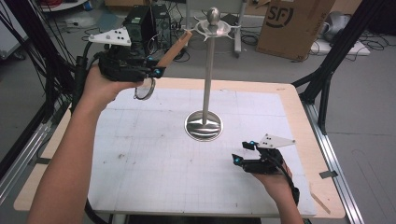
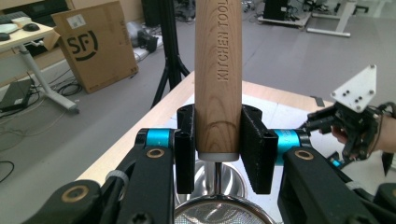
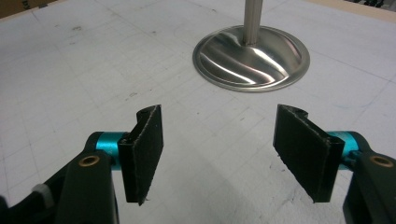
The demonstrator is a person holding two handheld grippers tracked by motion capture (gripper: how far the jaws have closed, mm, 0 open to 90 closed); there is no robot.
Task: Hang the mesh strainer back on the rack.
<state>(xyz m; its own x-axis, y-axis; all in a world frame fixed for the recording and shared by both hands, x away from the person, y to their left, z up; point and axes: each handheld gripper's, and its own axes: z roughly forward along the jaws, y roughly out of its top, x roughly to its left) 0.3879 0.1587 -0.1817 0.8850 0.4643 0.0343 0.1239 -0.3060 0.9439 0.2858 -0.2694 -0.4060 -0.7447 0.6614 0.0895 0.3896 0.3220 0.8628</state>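
Observation:
A strainer with a long wooden handle (image 1: 173, 49) and a round mesh bowl (image 1: 144, 88) is held in the air at the table's far left. My left gripper (image 1: 156, 70) is shut on the handle (image 2: 218, 79) near its lower end, and the mesh bowl (image 2: 219, 214) hangs below the jaws. The handle's tip points up toward the hooked top (image 1: 213, 25) of a tall metal stand (image 1: 208, 70). My right gripper (image 1: 243, 152) rests low over the mat at the front right, open and holding nothing (image 3: 229, 154), facing the stand's shiny round base (image 3: 252, 58).
A white gridded mat (image 1: 154, 154) covers the wooden table (image 1: 306, 140). A cardboard box (image 1: 292, 25) and cables lie on the floor behind. Black frame legs (image 1: 327, 70) stand off the table's far right corner.

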